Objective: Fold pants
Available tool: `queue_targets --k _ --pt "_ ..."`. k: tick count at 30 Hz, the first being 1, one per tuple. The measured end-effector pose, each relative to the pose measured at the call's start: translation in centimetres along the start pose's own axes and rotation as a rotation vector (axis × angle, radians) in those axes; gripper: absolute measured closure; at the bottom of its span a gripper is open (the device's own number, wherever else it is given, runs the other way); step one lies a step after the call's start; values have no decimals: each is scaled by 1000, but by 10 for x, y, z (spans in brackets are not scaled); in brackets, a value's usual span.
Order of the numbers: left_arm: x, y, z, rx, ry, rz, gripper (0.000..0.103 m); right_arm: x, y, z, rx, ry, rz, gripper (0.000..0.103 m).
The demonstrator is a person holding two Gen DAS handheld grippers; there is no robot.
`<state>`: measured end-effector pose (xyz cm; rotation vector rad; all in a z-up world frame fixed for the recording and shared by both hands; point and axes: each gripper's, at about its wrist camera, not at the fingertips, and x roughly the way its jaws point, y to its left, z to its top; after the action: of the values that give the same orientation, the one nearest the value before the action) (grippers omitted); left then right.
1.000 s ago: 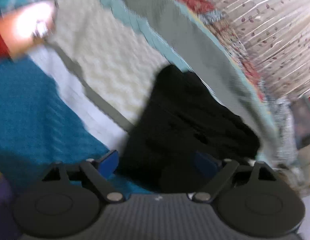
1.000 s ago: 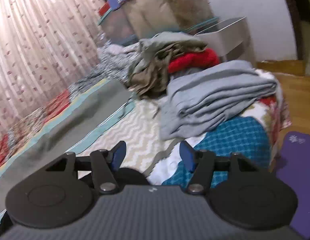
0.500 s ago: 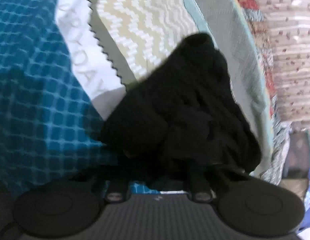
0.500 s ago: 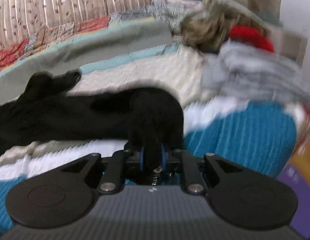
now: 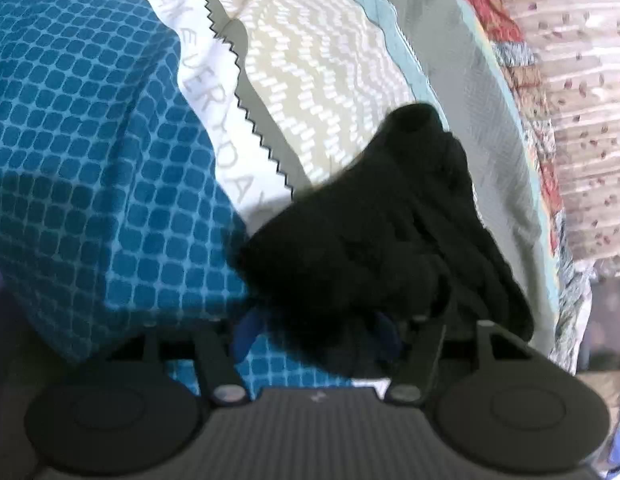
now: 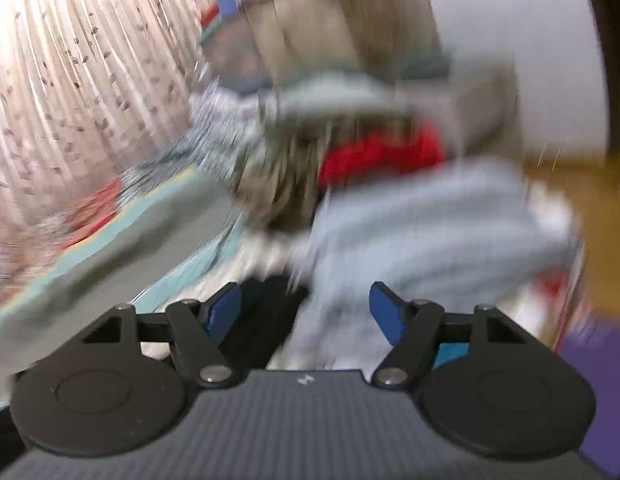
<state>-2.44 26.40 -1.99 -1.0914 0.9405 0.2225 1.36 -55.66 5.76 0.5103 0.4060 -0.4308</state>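
Between the left gripper (image 5: 316,330)'s opening blue fingers (image 5: 246,330), a bunched black fabric pair of pants (image 5: 382,232) lies heaped on the patterned bed quilt (image 5: 90,128), pads no longer pressing it. The right gripper (image 6: 304,314) is opening too, holding nothing, dark cloth just beneath. Released while crumpled, the pants may settle creased or snag a finger on withdrawal.

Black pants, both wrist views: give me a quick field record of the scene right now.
item: black pants, bunched, not flat
surface: bed with blue checked cover and zigzag blanket
left hand-held gripper: jaws opening, pants fabric between them
right hand-held gripper: jaws opening, a dark strip near its left finger, not pinched
background: grey folded cloth, blurred
fold status: not yet folded
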Motion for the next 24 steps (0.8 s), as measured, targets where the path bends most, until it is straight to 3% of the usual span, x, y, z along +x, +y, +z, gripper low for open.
queue_targets --k 3,5,9,12,13,14,15,16,17,18,19,22,24 --pt "1 -2 4 -21 6 -10 38 5 -18 -31 127 102 81 30" --pt "0 -7 5 -23 2 -11 33 14 -11 -31 175 142 92 35" --pt "-3 -19 -1 -22 -17 -12 37 44 0 -19 224 159 117 41" --pt "4 -23 -4 -18 0 36 73 81 11 -8 244 179 79 41" --pt "8 -21 -6 -24 15 52 91 93 11 -7 255 196 72 41" --pt "12 -19 -7 -39 30 61 93 100 11 -8 262 214 72 41" --pt "13 -17 -9 -56 36 74 94 112 15 -10 258 238 75 47" --pt "12 -17 -9 -62 32 76 94 119 19 -10 236 258 75 85" --pt "8 -19 -9 -55 25 72 94 122 23 -11 215 290 69 95" --pt "3 -22 -7 -43 13 65 94 122 28 -10 192 312 41 96" --pt "-6 -25 -4 -26 -1 47 95 115 30 -8 178 294 36 96" --pt "-34 -37 2 23 -25 -27 95 62 31 18 113 119 91 96" --pt "-46 -45 0 88 -24 -39 95 31 23 28 75 49 104 96"
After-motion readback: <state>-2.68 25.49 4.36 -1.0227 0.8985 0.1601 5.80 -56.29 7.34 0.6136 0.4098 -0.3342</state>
